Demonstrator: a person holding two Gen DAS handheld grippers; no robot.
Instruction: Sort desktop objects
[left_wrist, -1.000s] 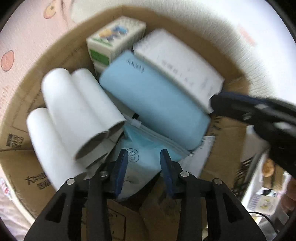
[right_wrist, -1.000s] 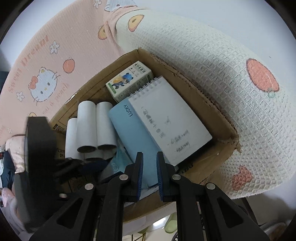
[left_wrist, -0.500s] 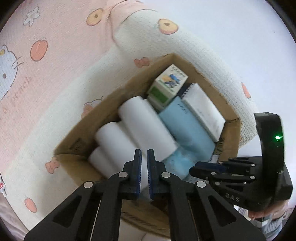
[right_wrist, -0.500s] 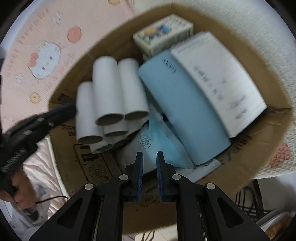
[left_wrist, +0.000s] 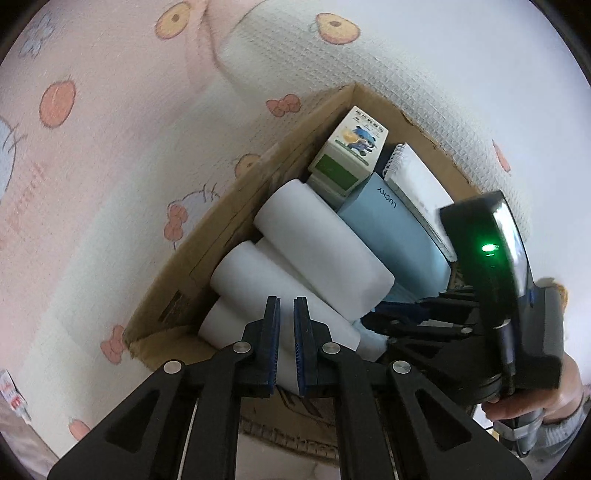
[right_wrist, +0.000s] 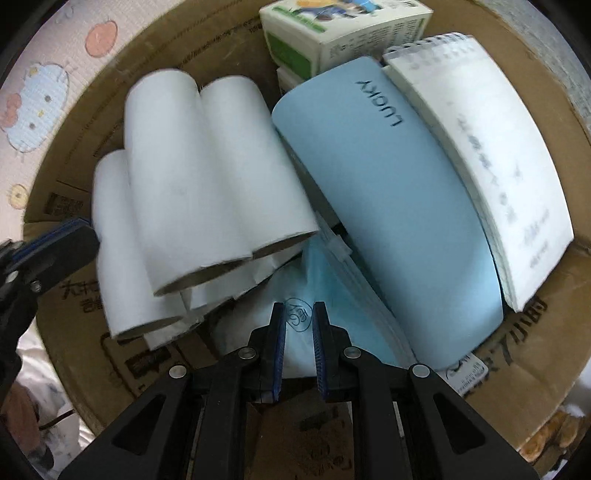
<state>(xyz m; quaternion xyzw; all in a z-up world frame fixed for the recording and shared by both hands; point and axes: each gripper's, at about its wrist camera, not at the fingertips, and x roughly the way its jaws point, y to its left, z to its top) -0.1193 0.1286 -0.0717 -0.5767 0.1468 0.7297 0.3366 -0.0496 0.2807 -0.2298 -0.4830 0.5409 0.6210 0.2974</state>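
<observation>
An open cardboard box (left_wrist: 236, 206) holds several white paper rolls (right_wrist: 207, 166), a light blue case marked LUCKY (right_wrist: 388, 206), a spiral notebook (right_wrist: 487, 166), a green and white carton (right_wrist: 343, 26) and a blue mask packet (right_wrist: 332, 295). My right gripper (right_wrist: 298, 306) hangs low inside the box just over the mask packet, shut with nothing pinched. My left gripper (left_wrist: 287, 306) is shut and empty, held above the box's near left corner over the rolls (left_wrist: 321, 251). The right gripper's tips (left_wrist: 373, 314) show beside the rolls in the left wrist view.
The box sits on a pink and cream waffle blanket (left_wrist: 92, 147) printed with cartoon cats and fruit. A person's hand (left_wrist: 524, 402) holds the right gripper's handle at the lower right. The left gripper's tip (right_wrist: 55, 240) pokes in at the box's left wall.
The left gripper closed and pulled back out of the box, which now looks smaller. The right gripper came down into the box, close over the mask packet.
</observation>
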